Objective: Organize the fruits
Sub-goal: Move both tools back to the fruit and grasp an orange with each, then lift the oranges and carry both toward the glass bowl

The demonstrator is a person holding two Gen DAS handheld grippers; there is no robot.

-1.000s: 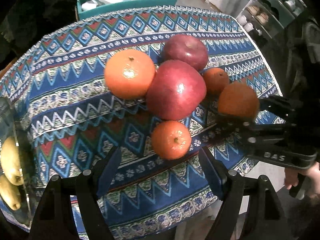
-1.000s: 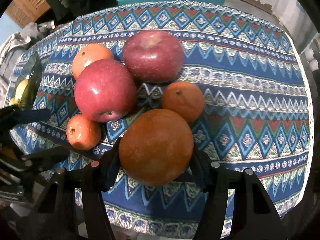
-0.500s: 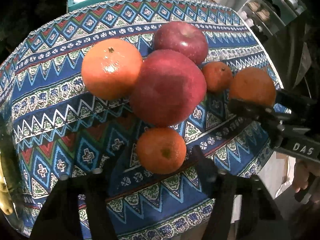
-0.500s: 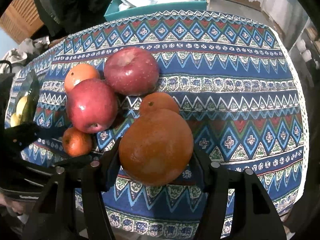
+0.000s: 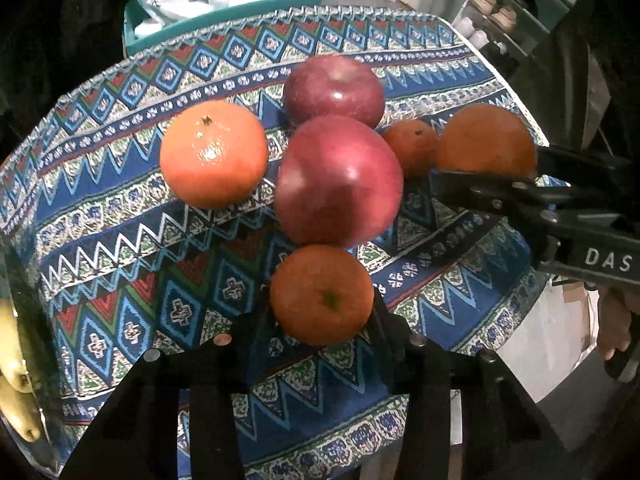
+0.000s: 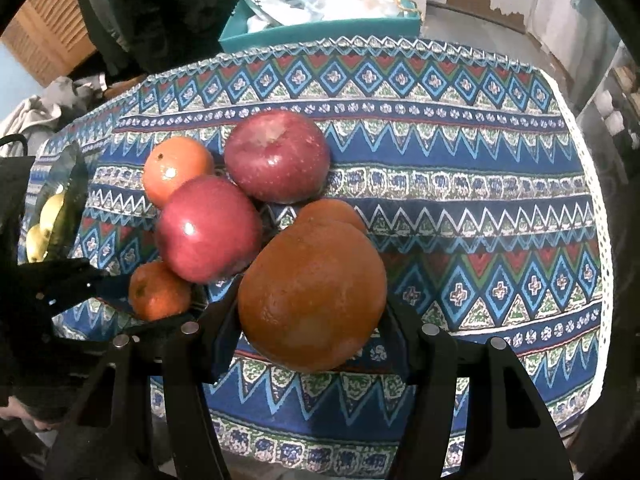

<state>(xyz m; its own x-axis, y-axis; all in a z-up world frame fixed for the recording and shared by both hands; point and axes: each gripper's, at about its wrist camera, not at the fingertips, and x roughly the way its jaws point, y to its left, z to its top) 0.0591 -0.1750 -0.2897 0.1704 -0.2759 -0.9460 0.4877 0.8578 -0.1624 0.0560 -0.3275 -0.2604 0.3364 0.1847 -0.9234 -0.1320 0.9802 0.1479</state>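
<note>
Our left gripper [image 5: 322, 312] has just closed on the small orange [image 5: 322, 294], right in front of the near red apple [image 5: 338, 180]. Our right gripper [image 6: 310, 312] clamps the big orange [image 6: 312, 296] just right of that apple. Behind the apple sit another apple [image 5: 334, 90] and two oranges on the tablecloth [image 5: 120, 208].

The left gripper [image 5: 322, 312] has closed onto the small orange [image 5: 322, 294].
</note>
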